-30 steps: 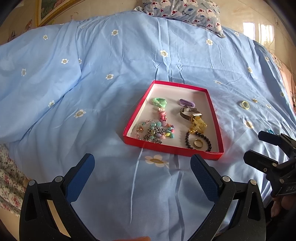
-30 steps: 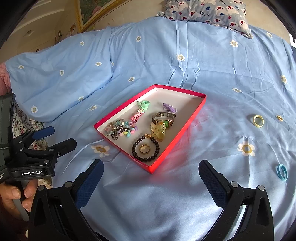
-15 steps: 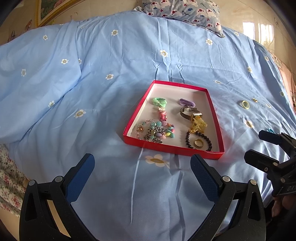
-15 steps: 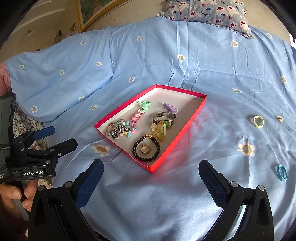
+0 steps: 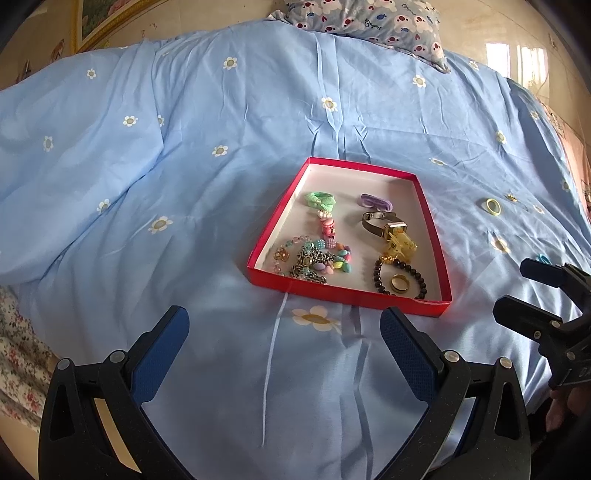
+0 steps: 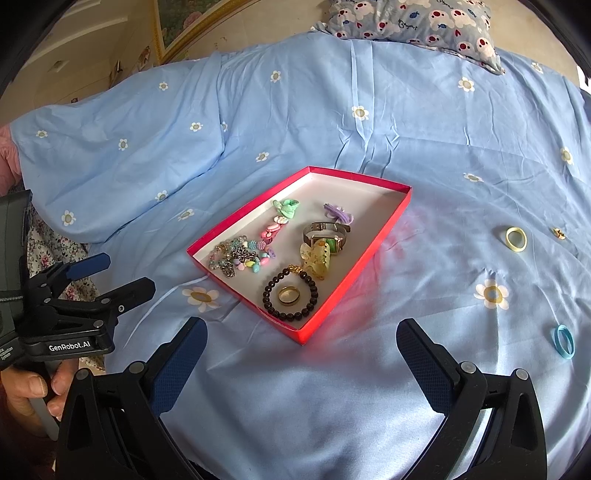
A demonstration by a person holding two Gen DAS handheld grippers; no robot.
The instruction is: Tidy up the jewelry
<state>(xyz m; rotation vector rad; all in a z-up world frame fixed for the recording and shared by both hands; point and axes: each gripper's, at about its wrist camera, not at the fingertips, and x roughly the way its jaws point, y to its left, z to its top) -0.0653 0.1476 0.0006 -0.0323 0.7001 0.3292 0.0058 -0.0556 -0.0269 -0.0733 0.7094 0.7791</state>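
A shallow red tray [image 5: 271, 227] [image 6: 354, 258] lies on the blue bed cover. It holds a dark bead bracelet [image 5: 378, 275] [image 6: 271, 304] around a gold ring [image 5: 400, 283] [image 6: 289, 295], a watch [image 5: 380, 222] [image 6: 325, 230], a yellow hair clip [image 6: 316, 260], pastel bead chains [image 5: 314, 254] [image 6: 240, 254], a green tie [image 5: 319, 199] and a purple tie [image 5: 375, 201]. Outside, to the right, lie a yellow ring [image 6: 516, 239] [image 5: 494, 206], a small gold piece [image 6: 557, 232] and a blue hair tie [image 6: 563, 340]. My left gripper [image 5: 284, 332] and right gripper [image 6: 301, 345] hover open and empty before the tray.
The flowered blue cover [image 5: 184, 166] spreads over the whole bed, with a patterned pillow [image 6: 413, 22] at the far end. A floral sheet [image 5: 18, 362] shows at the left edge. A hand [image 6: 33, 391] holds the left gripper's handle.
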